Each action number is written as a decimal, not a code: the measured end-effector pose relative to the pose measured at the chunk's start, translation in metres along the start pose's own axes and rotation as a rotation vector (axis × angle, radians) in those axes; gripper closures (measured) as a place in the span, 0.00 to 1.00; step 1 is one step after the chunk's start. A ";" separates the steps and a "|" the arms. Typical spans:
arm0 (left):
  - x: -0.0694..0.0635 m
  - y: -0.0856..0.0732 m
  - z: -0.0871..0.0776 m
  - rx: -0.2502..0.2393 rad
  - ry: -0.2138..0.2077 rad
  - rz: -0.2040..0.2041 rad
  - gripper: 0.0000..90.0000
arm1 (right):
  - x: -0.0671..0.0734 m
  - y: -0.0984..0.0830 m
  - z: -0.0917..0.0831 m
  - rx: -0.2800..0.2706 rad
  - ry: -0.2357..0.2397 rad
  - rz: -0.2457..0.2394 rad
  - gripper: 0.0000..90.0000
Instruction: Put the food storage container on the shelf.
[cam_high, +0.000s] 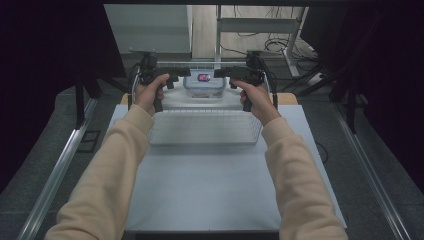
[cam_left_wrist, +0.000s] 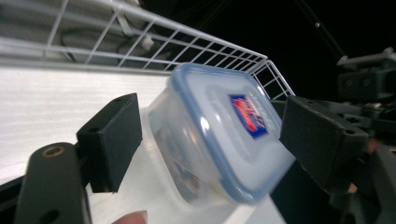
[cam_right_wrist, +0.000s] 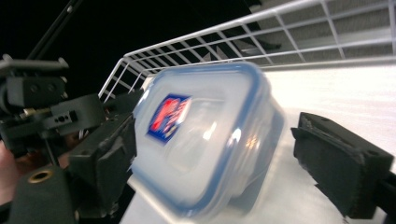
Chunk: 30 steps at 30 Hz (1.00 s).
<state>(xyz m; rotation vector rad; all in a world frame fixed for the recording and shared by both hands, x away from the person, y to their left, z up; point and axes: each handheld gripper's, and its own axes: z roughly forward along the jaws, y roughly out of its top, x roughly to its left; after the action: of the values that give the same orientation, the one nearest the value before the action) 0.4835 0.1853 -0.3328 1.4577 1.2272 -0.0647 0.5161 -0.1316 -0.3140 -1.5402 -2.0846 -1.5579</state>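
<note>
While both claws hang over the far end of the white surface (cam_high: 210, 190), a white wire basket (cam_high: 200, 134) lies just on the person's side of them, its rim reaching about from one hand to the other. Between the two claws sits a clear plastic food container (cam_high: 203, 84) with a blue-rimmed lid and a red and blue label on top. The left claw (cam_high: 182, 73) points inward at the container from one side and the right claw (cam_high: 223, 73) from the other, so their tips face each other across it.

From the left gripper view, the container (cam_left_wrist: 219, 135) lies tilted between the black pads (cam_left_wrist: 112, 140), which stand wide and clear of its walls. In the right gripper view, the container (cam_right_wrist: 205, 135) is blurred; the left-hand pad (cam_right_wrist: 105, 163) stands just beside its wall, whether touching I cannot tell, while the other stands well off, so the right claw is wide too. Neither claw grips the container. Wire mesh (cam_right_wrist: 243, 37) rises behind it.
</note>
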 end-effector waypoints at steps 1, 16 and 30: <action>0.000 0.000 0.000 0.000 0.000 0.000 0.21 | 0.000 0.000 0.000 0.000 0.000 0.000 0.14; -0.048 -0.111 -0.069 0.004 0.069 0.329 0.24 | 0.021 -0.092 -0.079 -0.071 0.005 -0.388 0.20; -0.028 -0.234 -0.079 0.051 0.153 0.424 0.25 | -0.006 -0.212 -0.110 -0.028 -0.069 -0.543 0.22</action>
<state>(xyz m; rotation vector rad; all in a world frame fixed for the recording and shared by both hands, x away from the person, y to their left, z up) 0.2651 0.1760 -0.4512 1.7646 1.0182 0.3092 0.3089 -0.2095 -0.4042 -1.0950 -2.6885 -1.7044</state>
